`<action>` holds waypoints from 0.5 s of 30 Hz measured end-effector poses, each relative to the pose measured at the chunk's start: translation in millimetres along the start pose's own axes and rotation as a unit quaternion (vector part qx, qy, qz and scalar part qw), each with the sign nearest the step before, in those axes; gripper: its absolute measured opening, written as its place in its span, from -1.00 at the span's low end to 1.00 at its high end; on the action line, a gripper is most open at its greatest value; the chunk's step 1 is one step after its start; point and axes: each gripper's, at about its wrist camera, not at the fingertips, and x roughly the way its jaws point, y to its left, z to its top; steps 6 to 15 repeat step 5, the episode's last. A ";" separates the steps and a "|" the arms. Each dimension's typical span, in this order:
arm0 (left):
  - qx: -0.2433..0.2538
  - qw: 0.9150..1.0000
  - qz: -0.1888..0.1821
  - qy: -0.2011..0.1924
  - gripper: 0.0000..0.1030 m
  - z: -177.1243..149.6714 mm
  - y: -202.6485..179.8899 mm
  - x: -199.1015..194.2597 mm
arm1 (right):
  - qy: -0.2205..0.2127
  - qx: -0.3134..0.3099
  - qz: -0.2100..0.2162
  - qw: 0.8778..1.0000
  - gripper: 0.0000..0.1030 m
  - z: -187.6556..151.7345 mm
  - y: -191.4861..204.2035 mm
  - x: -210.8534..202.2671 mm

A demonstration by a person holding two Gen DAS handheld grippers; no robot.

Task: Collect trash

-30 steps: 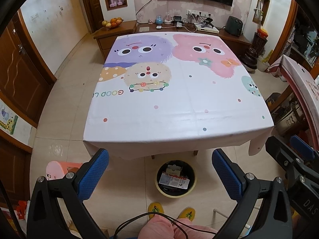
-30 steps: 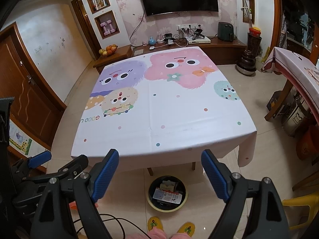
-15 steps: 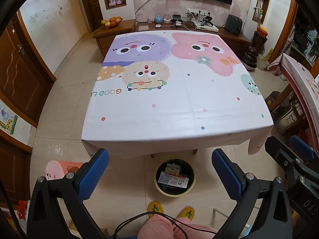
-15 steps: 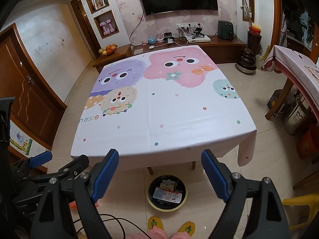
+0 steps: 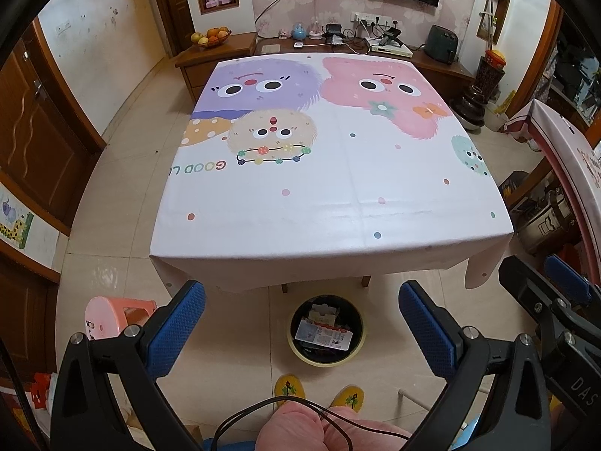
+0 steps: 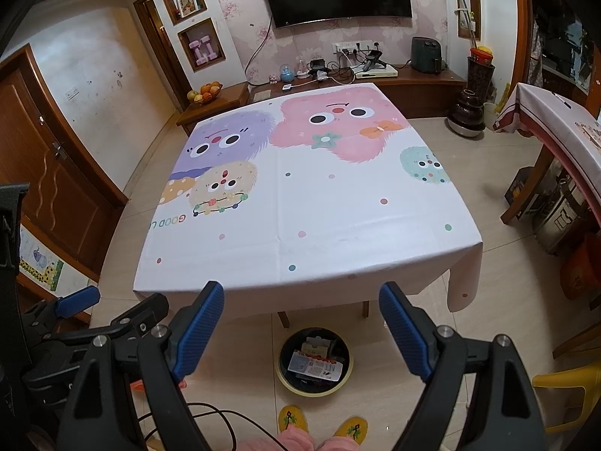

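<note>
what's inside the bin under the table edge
The trash bin holds printed paper packaging and a small carton on top. Whatever lies beneath them is covered and dark, so it cannot be identified.

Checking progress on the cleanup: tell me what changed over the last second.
Almost nothing. Both views drift slightly back from the table. The left gripper and right gripper stay open and empty; the trash bin keeps its place on the floor.
</note>
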 end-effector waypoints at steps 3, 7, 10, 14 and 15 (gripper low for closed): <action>0.000 1.000 -0.001 0.003 0.97 -2.9 -5.6 0.0 | 0.001 0.000 0.000 1.000 0.66 0.2 0.0 0.1; -0.001 1.000 -0.001 0.005 0.97 -3.7 -8.8 0.1 | 0.001 0.000 0.000 1.000 0.66 -0.5 -0.8 0.9; -0.001 1.000 -0.001 0.005 0.97 -3.7 -8.8 0.1 | 0.001 0.000 0.000 1.000 0.66 -0.5 -0.8 0.9; -0.001 1.000 -0.001 0.005 0.97 -3.7 -8.8 0.1 | 0.001 0.000 0.000 1.000 0.66 -0.5 -0.8 0.9; -0.001 1.000 -0.001 0.005 0.97 -3.7 -8.8 0.1 | 0.001 0.000 0.000 1.000 0.66 -0.5 -0.8 0.9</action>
